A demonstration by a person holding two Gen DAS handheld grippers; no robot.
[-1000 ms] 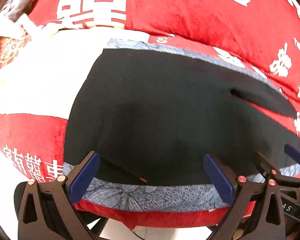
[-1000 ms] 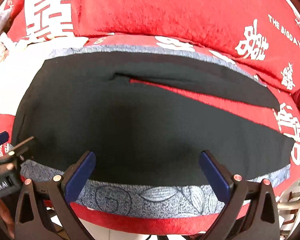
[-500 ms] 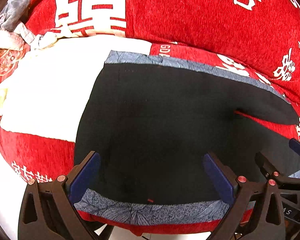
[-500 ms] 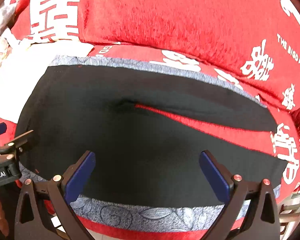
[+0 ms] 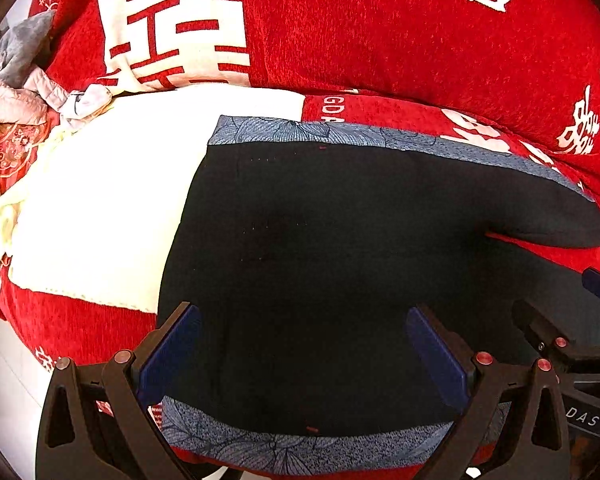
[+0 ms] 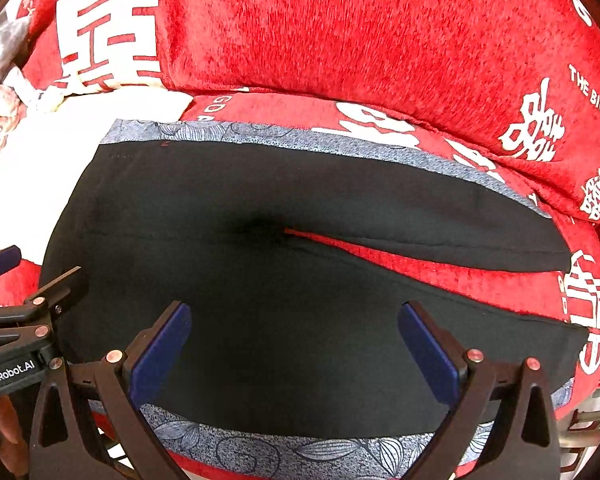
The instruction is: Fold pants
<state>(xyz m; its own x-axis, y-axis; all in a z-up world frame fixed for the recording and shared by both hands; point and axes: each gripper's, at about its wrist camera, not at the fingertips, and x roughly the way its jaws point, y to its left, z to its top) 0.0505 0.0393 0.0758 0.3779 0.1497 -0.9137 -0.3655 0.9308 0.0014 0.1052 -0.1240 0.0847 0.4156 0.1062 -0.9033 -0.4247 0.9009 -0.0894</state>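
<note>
Pants: one black pair, two legs splayed, flat ahead of both tongs.
Left tongs and right tongs gape wide, empty, above the pants.

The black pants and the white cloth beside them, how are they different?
The black pants are dark with a patterned grey-blue band along two edges; the white cloth is plain and pale. The pants split into two legs with red showing between; the cloth shows no split. Both lie flat on the red cover.
</note>
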